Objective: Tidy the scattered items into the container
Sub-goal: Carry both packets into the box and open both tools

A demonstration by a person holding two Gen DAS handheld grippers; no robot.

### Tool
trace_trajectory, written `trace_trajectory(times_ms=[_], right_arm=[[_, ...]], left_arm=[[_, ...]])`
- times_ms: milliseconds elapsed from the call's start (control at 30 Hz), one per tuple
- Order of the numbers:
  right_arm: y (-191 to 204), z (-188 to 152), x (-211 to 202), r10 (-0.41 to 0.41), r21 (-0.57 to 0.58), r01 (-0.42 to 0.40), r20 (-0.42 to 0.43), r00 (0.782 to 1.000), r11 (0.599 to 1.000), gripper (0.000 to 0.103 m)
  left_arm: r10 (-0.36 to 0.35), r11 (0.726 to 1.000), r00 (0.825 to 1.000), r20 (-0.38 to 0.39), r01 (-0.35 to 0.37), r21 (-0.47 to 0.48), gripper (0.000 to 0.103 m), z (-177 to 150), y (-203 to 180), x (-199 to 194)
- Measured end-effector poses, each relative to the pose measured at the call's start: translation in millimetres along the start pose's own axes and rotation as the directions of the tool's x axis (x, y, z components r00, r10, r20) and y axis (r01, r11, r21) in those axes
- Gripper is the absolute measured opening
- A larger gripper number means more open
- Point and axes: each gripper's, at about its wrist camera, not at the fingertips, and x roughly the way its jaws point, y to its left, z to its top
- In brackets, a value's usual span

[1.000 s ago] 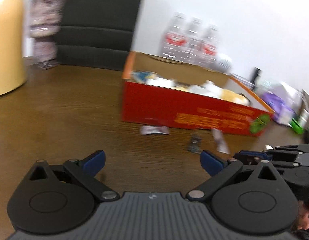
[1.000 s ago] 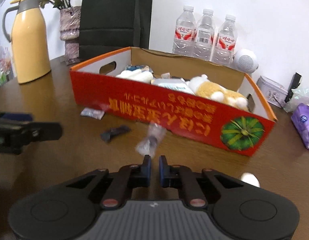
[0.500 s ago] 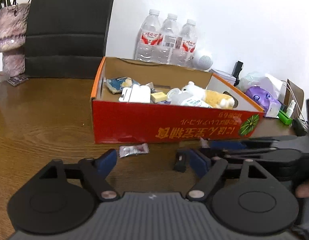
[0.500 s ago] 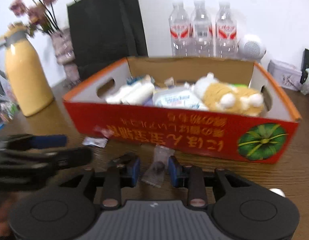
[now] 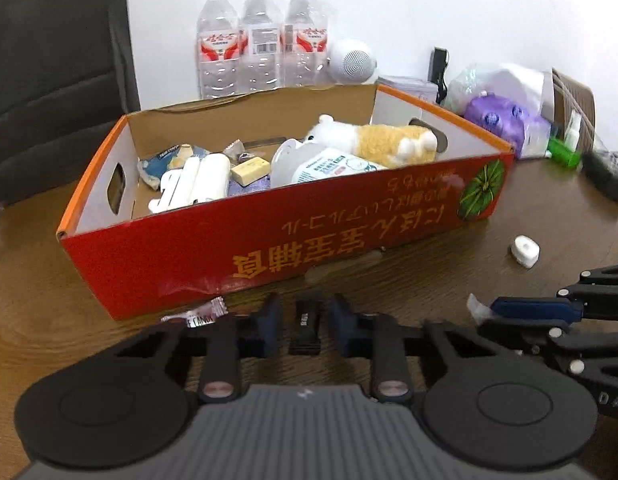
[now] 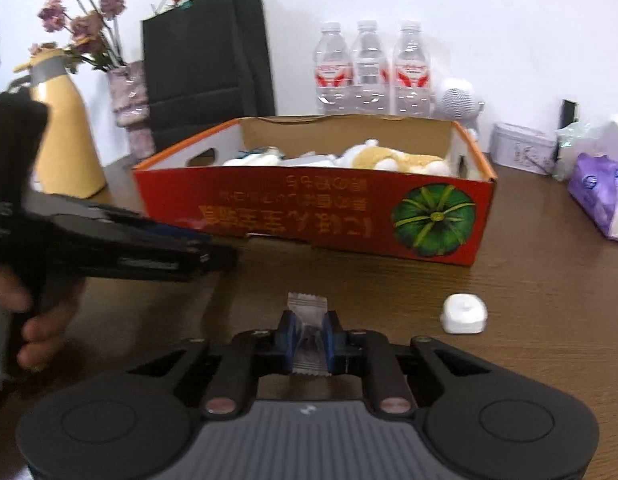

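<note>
A red cardboard box point(image 5: 349, 236) with an orange rim sits on the wooden table and holds a plush toy point(image 5: 381, 140) and several small items. It also shows in the right wrist view point(image 6: 309, 208). My left gripper point(image 5: 307, 320) is open around a small black object point(image 5: 307, 326) on the table in front of the box, with small gaps to both pads. My right gripper point(image 6: 309, 334) is shut on a clear candy wrapper point(image 6: 307, 312). A white-and-red candy point(image 5: 197, 316) lies by the box's near left corner. A small white cap point(image 6: 465, 314) lies on the table to the right.
Three water bottles point(image 5: 265, 40) and a white speaker point(image 5: 353, 60) stand behind the box. A yellow jug point(image 6: 65, 132), a flower vase point(image 6: 131, 108) and a black bag point(image 6: 205, 60) stand at the back left. A purple tissue pack point(image 6: 597, 192) and a tin point(image 6: 521, 148) lie at the right.
My left gripper moved in and narrowed around the black object. My right gripper closed on the clear wrapper and has drawn back from the box.
</note>
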Motion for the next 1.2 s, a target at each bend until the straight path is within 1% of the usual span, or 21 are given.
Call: trace_trajectory(times_ms=[67, 200, 267, 300, 333, 400, 433, 467, 533, 600, 667, 733, 767, 800, 833, 867, 933, 967, 1033, 1100, 1200], right_arm=[[2.6, 0.0, -0.1, 0.006, -0.021, -0.007, -0.003, 1.000, 1.000, 0.014], [2.6, -1.7, -5.1, -0.025, -0.028, 0.025, 0.008, 1.000, 0.999, 0.014], [4.6, -1.5, -7.7, -0.042, -0.038, 0.043, 0.020, 0.999, 0.998, 0.014], [5.4, -1.4, -9.7, -0.047, -0.043, 0.048, 0.030, 0.998, 0.998, 0.014], [6.7, -1.6, -11.8, -0.050, -0.054, 0.052, 0.041, 0.998, 0.997, 0.014], [11.2, -3.1, -13.8, -0.044, -0.087, 0.049, 0.059, 0.997, 0.995, 0.014], [12.9, -3.2, -14.4, -0.033, -0.094, 0.038, 0.059, 0.998, 0.995, 0.014], [13.9, -3.3, -15.9, -0.026, -0.091, 0.032, 0.064, 0.998, 0.995, 0.014], [18.7, -5.6, -24.5, -0.046, -0.086, 0.053, 0.082, 0.996, 0.995, 0.014], [28.1, -12.4, -43.8, -0.061, -0.079, 0.070, 0.115, 0.991, 0.994, 0.014], [37.8, -23.0, -64.8, -0.040, -0.058, 0.048, 0.140, 0.989, 0.997, 0.014], [49.5, -37.7, -87.5, -0.031, -0.015, 0.034, 0.161, 0.987, 0.999, 0.014], [54.6, -45.6, -98.7, -0.032, 0.001, 0.032, 0.174, 0.984, 0.999, 0.014], [59.5, -53.7, -110.2, -0.037, 0.010, 0.035, 0.189, 0.981, 0.999, 0.014], [64.0, -61.6, -121.8, -0.045, 0.013, 0.043, 0.211, 0.976, 0.999, 0.014], [68.1, -69.0, -133.2, -0.053, 0.006, 0.054, 0.239, 0.970, 0.999, 0.014], [73.5, -80.0, -153.9, -0.085, -0.021, 0.096, 0.307, 0.948, 0.995, 0.013], [74.7, -83.3, -162.8, -0.099, -0.028, 0.115, 0.336, 0.937, 0.993, 0.013], [74.4, -86.6, -177.6, -0.109, -0.019, 0.125, 0.374, 0.921, 0.992, 0.014], [74.1, -90.9, -190.0, -0.116, 0.002, 0.125, 0.392, 0.913, 0.992, 0.013], [76.3, -98.8, -197.9, -0.121, 0.007, 0.128, 0.386, 0.915, 0.992, 0.013]], left_arm=[[0.029, 1.000, 1.000, -0.004, -0.029, -0.005, 0.012, -4.1, -3.4, -4.5], [0.115, 0.993, 0.993, 0.019, -0.115, -0.010, 0.010, -19.1, -18.4, -21.7], [0.168, 0.985, 0.984, 0.055, -0.165, -0.058, 0.010, -27.5, -24.2, -38.7], [0.215, 0.973, 0.973, 0.081, -0.206, -0.103, 0.010, -31.3, -26.5, -49.2], [0.274, 0.954, 0.957, 0.100, -0.257, -0.153, 0.010, -35.6, -28.7, -59.9], [0.379, 0.910, 0.917, 0.125, -0.345, -0.230, 0.010, -46.8, -34.1, -82.8], [0.409, 0.893, 0.902, 0.141, -0.363, -0.265, 0.010, -53.4, -36.3, -94.9], [0.424, 0.883, 0.892, 0.156, -0.369, -0.291, 0.010, -60.5, -39.0, -107.3], [0.436, 0.875, 0.881, 0.183, -0.369, -0.313, 0.010, -73.8, -46.5, -130.8], [0.433, 0.877, 0.878, 0.202, -0.358, -0.322, 0.010, -86.7, -56.3, -150.9], [0.428, 0.878, 0.872, 0.240, -0.337, -0.341, 0.010, -99.9, -67.6, -167.3], [0.410, 0.896, 0.858, 0.308, -0.318, -0.308, 0.011, -112.8, -84.1, -181.9], [0.407, 0.904, 0.849, 0.336, -0.322, -0.281, 0.011, -116.9, -92.3, -186.8], [0.408, 0.908, 0.847, 0.342, -0.337, -0.248, 0.011, -119.0, -100.0, -189.4], [0.402, 0.912, 0.851, 0.338, -0.341, -0.227, 0.011, -120.8, -106.0, -191.7], [0.387, 0.918, 0.859, 0.335, -0.324, -0.227, 0.011, -122.4, -109.1, -194.3], [0.346, 0.929, 0.879, 0.329, -0.271, -0.251, 0.011, -124.6, -110.0, -199.7], [0.338, 0.930, 0.881, 0.332, -0.256, -0.265, 0.011, -126.1, -110.6, -203.0], [0.333, 0.930, 0.876, 0.350, -0.243, -0.276, 0.011, -130.7, -114.7, -210.9], [0.331, 0.931, 0.870, 0.365, -0.237, -0.278, 0.011, -138.1, -119.9, -218.9], [0.327, 0.932, 0.864, 0.384, -0.229, -0.279, 0.011, -146.9, -124.4, -228.9]])
